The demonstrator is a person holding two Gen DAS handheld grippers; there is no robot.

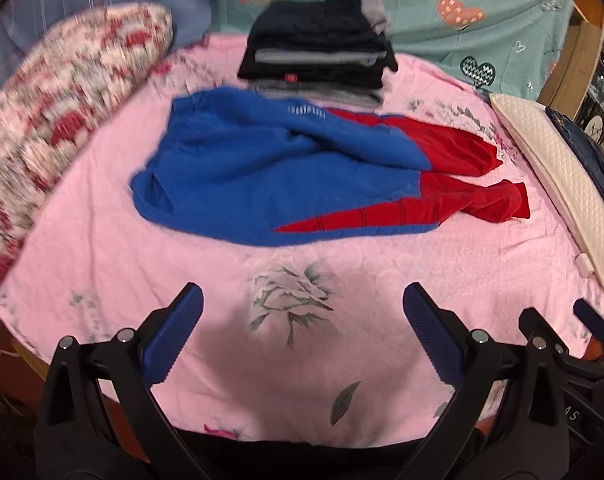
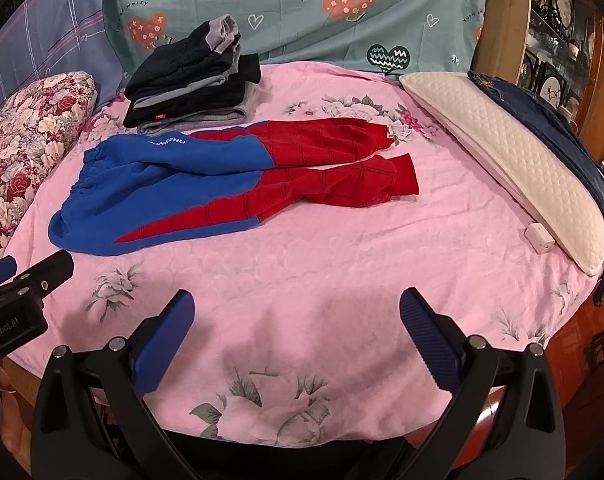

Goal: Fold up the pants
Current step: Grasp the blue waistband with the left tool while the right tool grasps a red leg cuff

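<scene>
My left gripper (image 1: 302, 332) hangs wide and empty over the pink sheet (image 2: 341, 248); ahead, well apart, the pants (image 2: 222, 176) lie crosswise, blue waist left, red legs trailing right. My right gripper (image 2: 298, 340), equally agape and empty, looks nearer those cuffs, I'd say.

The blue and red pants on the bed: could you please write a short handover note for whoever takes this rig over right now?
Left gripper: open, empty, above the near edge of the pink floral bedspread.
Right gripper: open, empty, beside it.
Blue and red knit pants: lying rumpled mid-bed, waistband left, red legs right, unfolded.
Stack of folded dark clothes: behind the pants.
Done: nothing on these pants.
Left: flatten, fold them.
</scene>
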